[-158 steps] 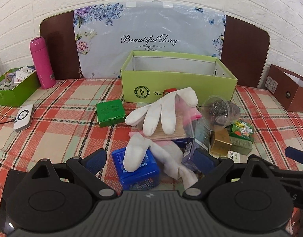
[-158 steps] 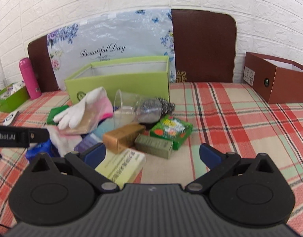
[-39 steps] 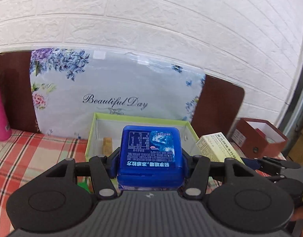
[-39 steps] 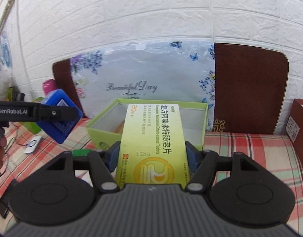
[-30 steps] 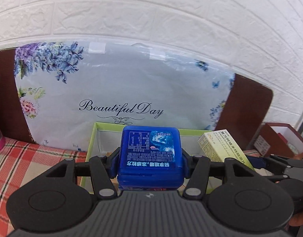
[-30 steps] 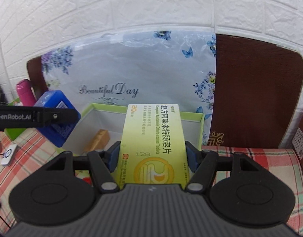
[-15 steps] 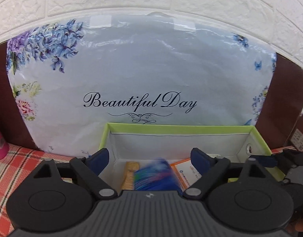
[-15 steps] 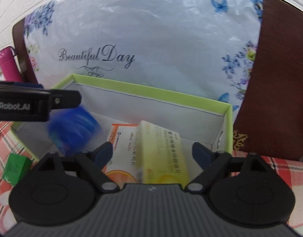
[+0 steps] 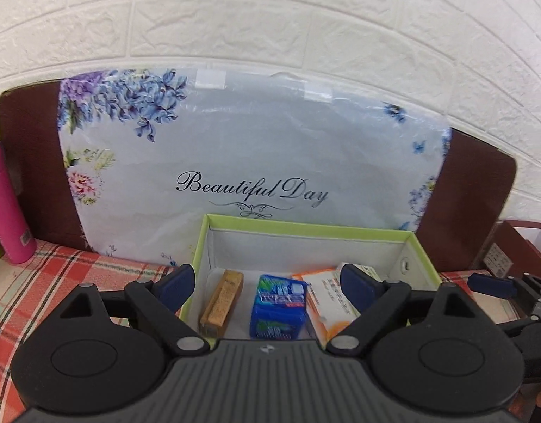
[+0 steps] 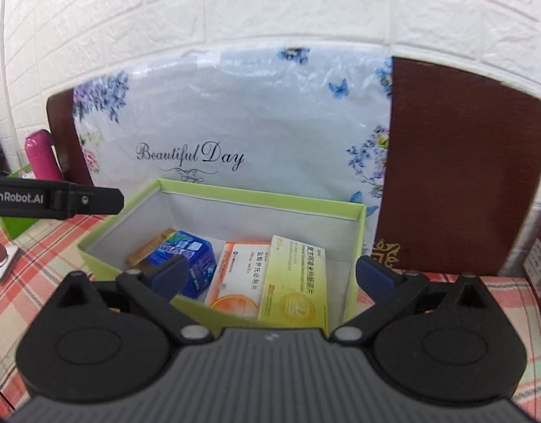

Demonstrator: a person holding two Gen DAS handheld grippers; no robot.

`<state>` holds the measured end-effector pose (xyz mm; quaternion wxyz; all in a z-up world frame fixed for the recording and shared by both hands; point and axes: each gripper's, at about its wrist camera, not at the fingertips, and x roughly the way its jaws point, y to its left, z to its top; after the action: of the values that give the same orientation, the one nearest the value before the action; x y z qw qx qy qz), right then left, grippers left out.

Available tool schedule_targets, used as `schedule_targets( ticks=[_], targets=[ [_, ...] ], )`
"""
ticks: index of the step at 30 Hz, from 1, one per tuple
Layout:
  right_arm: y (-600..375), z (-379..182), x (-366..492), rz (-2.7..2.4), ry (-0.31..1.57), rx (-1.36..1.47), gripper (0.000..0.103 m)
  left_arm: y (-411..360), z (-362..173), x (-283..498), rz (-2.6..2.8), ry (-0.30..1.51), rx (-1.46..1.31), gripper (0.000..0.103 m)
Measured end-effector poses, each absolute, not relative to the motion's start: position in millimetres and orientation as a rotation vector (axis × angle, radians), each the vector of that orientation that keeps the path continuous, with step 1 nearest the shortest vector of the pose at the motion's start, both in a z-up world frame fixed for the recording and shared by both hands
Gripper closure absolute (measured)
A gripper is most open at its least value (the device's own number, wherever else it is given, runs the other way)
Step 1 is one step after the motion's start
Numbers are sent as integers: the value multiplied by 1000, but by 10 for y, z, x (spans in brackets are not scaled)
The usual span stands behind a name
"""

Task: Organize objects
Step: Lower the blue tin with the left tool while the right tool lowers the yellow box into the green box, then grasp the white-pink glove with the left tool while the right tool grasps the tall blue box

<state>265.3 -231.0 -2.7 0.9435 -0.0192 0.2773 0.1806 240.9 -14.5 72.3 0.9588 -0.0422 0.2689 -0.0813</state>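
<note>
Green box (image 9: 307, 227), open at the top, fills the middle of the left wrist view, standing on the plaid-covered surface (image 9: 52, 275) in front of a floral bag printed "Beautiful Day" (image 9: 249, 162). On its floor lie a slim brown carton (image 9: 222, 301) at the left, a blue box (image 9: 278, 306) just beside it, and an orange-and-white packet (image 9: 325, 299) further right. The left gripper (image 9: 267, 283) hangs above the near edge with its jaws wide and nothing between them (the blue box lies below, clear of the pads). A pink bottle (image 9: 8, 204) stands upright at the far left, well apart from the box. At the right edge the dark tip of the right gripper (image 9: 492, 283) shows, with a brown box (image 9: 524, 246) behind it.

From the right wrist view, the green box (image 10: 256, 201) is seen at an angle. Inside, from left to right, are the brown carton (image 10: 147, 252) (mostly hidden), the blue box (image 10: 186, 259), the orange-and-white packet (image 10: 240, 276) and a yellow-green carton (image 10: 293, 283) lying flat against the right wall. The right gripper (image 10: 270, 275) has its jaws opening, with nothing pressed between the pads. The left gripper (image 10: 55, 199) reaches in from the left edge as a black bar over the surface (image 10: 45, 246), and the pink bottle (image 10: 41, 153) stands behind it.
</note>
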Motion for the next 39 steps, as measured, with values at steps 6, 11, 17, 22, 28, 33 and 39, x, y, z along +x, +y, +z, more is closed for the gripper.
schedule_targets(
  ticks=[6, 11, 17, 22, 28, 33, 39],
  targets=[
    [-2463, 35, 2032, 357, 537, -7, 0, -215, 762, 1840, -163, 547, -40, 10],
    [-2530, -33, 1547, 334, 528, -6, 0, -255, 659, 1465, -153, 563, -22, 10],
    [-2592, -201, 1113, 321, 560, 12, 0, -287, 453, 1145, -147, 611, -22, 10],
    [-2600, -370, 879, 297, 598, 14, 0, -260, 250, 1003, -129, 673, -40, 10],
    [-2592, -525, 706, 285, 641, 18, 0, -201, 41, 851, -107, 732, -49, 10],
    [-2543, -651, 608, 277, 674, -1, 0, -50, -186, 735, -89, 790, -53, 10],
    [-2401, -805, 600, 299, 717, -13, 0, 188, -352, 672, -53, 840, -94, 10]
  ],
)
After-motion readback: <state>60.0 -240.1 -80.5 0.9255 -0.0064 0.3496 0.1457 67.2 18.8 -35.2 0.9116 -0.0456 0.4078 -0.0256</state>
